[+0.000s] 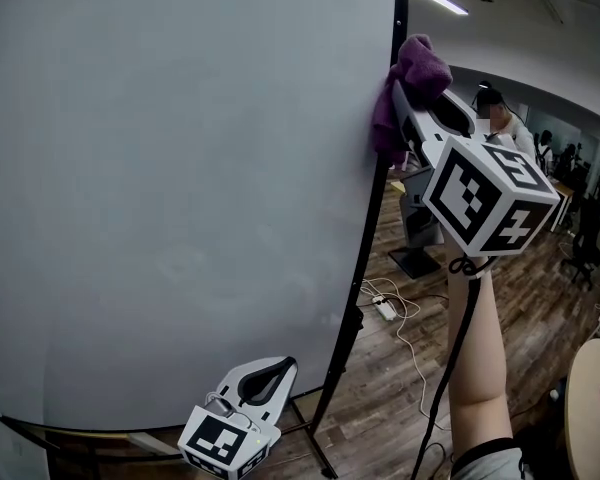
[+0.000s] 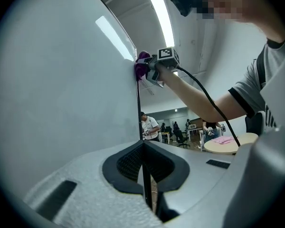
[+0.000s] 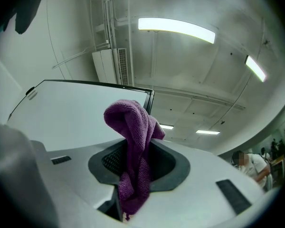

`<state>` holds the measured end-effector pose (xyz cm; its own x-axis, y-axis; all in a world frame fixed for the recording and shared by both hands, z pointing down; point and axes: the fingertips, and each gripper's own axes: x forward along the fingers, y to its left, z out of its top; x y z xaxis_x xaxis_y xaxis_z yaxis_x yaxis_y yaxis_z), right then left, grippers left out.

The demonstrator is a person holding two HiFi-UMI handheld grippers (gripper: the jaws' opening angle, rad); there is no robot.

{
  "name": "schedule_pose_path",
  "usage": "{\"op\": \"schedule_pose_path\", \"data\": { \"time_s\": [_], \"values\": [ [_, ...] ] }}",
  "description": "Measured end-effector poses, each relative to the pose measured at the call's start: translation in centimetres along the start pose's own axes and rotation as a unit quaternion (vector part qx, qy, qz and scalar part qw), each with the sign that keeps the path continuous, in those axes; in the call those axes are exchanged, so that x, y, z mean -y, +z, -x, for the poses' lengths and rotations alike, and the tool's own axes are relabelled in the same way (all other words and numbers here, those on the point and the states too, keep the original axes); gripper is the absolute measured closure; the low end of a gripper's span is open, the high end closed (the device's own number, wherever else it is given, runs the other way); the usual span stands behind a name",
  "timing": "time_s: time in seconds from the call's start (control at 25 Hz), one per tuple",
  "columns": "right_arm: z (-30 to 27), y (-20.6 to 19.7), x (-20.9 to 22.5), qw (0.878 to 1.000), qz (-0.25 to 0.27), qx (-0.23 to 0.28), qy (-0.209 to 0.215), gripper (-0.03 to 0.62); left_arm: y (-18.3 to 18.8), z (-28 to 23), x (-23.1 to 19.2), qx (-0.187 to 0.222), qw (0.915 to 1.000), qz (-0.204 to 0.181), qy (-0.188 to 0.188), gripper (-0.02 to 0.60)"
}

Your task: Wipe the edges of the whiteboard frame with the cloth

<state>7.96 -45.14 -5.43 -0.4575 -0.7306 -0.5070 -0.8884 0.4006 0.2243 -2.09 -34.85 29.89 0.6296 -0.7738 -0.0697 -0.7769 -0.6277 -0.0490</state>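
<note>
Right tool (image 1: pixel 412 108) raised to the whiteboard frame (image 1: pixel 369 258), purple cloth (image 1: pixel 415 73) in its grip.
Clamps the cloth bunched between closed jaws, with folds spilling over the tips and hanging down between the pads in the right gripper view. Presses it against the black right-hand edge of the frame, high up near the top corner. Bare forearm (image 1: pixel 477 348) below the marker cube (image 1: pixel 490 193), black cable (image 1: pixel 460 348) trailing alongside. Down low, left tool (image 1: pixel 268 370) just in front of the board's bottom edge, jaws together on nothing, pointing up along that same black edge. Beyond the board, wood floor (image 1: pixel 400 398), white power strip (image 1: pixel 385 308) with cords, round counter (image 1: pixel 585 408) at far right.
</note>
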Motion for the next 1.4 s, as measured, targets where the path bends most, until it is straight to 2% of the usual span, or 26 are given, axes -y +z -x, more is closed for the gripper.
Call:
{"op": "schedule_pose_path", "data": {
  "time_s": [0.2,0.64,0.88,1.2,1.4],
  "values": [
    [0.1,-1.0,0.0,1.0,-0.019,-0.015,0.006,0.487,0.1,-0.2,-0.1,0.003,1.0,0.003,-0.005,0.564],
    [2.3,-4.3,-1.1,0.999,-0.024,-0.041,0.008,0.487,-0.8,0.3,0.5,0.005,0.9998,0.007,-0.017,0.564],
    [2.8,-5.5,-1.2,0.998,-0.033,-0.061,0.002,0.487,-0.1,0.4,0.8,0.001,0.9995,0.008,-0.029,0.563],
    [4.9,-8.5,-1.9,0.995,-0.042,-0.085,-0.007,0.488,-1.0,1.1,1.6,-0.002,0.9986,0.026,-0.046,0.565],
    [5.2,-10.0,-1.8,0.994,-0.053,-0.098,-0.014,0.488,-0.8,0.7,0.9,0.01,0.9987,0.017,-0.047,0.564]
  ]
}}
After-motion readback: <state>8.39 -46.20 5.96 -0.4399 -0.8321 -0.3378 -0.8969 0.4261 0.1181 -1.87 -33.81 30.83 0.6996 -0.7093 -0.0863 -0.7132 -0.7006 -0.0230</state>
